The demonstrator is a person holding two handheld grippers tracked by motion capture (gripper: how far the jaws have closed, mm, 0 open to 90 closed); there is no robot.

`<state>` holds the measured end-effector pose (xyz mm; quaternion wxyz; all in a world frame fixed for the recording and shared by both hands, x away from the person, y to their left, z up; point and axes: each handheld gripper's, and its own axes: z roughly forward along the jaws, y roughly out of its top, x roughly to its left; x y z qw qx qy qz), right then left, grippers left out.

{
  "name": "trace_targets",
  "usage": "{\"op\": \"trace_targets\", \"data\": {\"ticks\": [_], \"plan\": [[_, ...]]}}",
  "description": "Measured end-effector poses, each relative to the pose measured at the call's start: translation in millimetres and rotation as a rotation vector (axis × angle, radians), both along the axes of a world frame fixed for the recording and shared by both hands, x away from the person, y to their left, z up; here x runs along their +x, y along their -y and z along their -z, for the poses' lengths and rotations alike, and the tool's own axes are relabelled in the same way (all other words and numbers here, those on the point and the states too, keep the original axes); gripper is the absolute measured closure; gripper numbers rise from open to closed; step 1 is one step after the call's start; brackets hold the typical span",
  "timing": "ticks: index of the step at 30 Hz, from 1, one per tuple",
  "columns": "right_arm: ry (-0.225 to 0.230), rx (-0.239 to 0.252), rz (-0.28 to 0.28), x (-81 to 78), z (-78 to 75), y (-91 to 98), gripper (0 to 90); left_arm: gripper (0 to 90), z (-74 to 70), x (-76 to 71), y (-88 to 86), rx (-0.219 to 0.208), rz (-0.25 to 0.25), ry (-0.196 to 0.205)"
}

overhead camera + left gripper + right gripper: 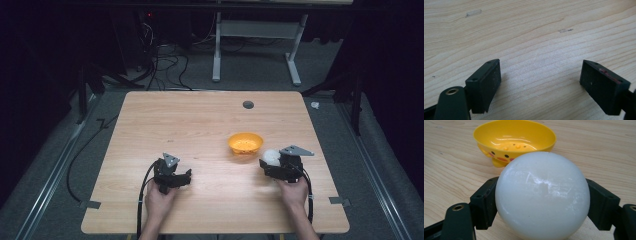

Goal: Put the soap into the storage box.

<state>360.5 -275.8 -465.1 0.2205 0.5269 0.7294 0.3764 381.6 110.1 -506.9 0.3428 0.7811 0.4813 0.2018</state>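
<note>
Now right tongs (541, 202) grip the round white ball (542, 195); left tongs (541, 87) gape empty.

Table (200, 125) evenly lit, surroundings dark; glare on the white ball (541, 195)

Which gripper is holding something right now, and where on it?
The right gripper clamps the white ball across its two opposite sides. The left gripper holds nothing, its jaws apart.
</note>
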Motion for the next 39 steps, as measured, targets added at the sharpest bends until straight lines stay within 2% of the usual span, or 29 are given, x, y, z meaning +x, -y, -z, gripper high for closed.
{"op": "trace_targets", "data": {"ticks": [18, 39], "plan": [[0.027, 0.024, -0.061, 7.0, -23.9, -10.4, 23.3, 17.6, 0.0, 0.0, 0.0, 0.000, 0.001, 0.000], [0.041, 0.007, -0.123, 27.9, -43.0, -31.8, 23.3, 17.6, 0.0, 0.0, 0.0, 0.000, 0.001, 0.000]]}}
